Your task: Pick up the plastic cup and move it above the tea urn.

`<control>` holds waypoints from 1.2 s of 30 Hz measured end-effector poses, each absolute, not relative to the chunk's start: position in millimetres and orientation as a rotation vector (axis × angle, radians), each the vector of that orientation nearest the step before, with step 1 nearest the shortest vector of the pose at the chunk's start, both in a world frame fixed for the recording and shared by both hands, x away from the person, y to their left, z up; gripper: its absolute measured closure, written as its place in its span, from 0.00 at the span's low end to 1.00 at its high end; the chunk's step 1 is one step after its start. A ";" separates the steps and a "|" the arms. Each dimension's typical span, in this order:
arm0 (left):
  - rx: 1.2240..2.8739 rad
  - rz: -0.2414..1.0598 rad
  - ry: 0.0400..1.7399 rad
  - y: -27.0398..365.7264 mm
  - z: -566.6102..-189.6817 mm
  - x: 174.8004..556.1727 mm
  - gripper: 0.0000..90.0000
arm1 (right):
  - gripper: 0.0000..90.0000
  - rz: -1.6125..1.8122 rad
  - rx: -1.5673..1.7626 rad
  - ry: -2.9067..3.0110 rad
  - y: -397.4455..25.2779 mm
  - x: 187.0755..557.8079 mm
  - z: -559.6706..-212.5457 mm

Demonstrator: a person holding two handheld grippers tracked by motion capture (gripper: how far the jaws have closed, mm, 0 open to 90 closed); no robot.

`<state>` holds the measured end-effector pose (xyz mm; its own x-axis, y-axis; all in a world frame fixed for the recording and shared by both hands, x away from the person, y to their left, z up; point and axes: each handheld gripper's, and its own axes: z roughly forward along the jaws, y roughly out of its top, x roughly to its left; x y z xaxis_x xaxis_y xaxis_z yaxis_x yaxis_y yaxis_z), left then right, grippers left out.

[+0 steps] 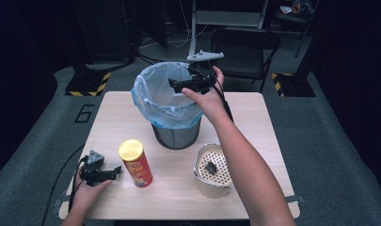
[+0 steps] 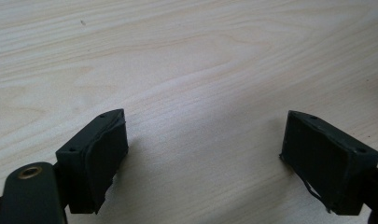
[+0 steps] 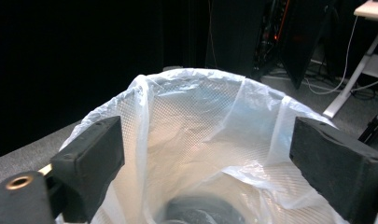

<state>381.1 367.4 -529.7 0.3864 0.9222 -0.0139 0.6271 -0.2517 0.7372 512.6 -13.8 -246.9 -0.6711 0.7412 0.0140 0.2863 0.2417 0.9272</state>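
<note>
A lab or studio: dark curtains, hazard-taped stand bases [image 1: 88, 85] (yellow-black), numbered floor, loose cables.

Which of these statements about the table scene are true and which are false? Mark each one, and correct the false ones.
1. The right claw is over the lined bin. True.
2. The right claw grips the crisp can. False: its jaws are open with nothing between them; the can stands on the table.
3. The left claw is open, low over the table. True.
4. The metal strainer pot is inside the bin. False: it stands on the table in front of it.
</note>
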 end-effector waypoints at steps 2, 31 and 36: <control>1.979 0.564 1.326 367.0 -529.9 381.0 0.16 | 0.14 1.421 0.923 2.087 -21.1 509.6 -246.3; 2.004 0.551 1.278 368.4 -530.3 378.3 0.13 | 0.32 1.373 0.863 2.123 -125.6 442.0 -281.4; 1.990 0.507 1.270 366.7 -528.6 379.0 0.13 | 0.32 1.359 0.909 2.090 -143.7 430.9 -301.1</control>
<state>379.0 366.7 -528.6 0.4396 0.8970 -0.0472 0.6181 -0.2640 0.7404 430.9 -143.7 -301.1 -0.6622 0.7483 -0.0388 0.2678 0.2847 0.9204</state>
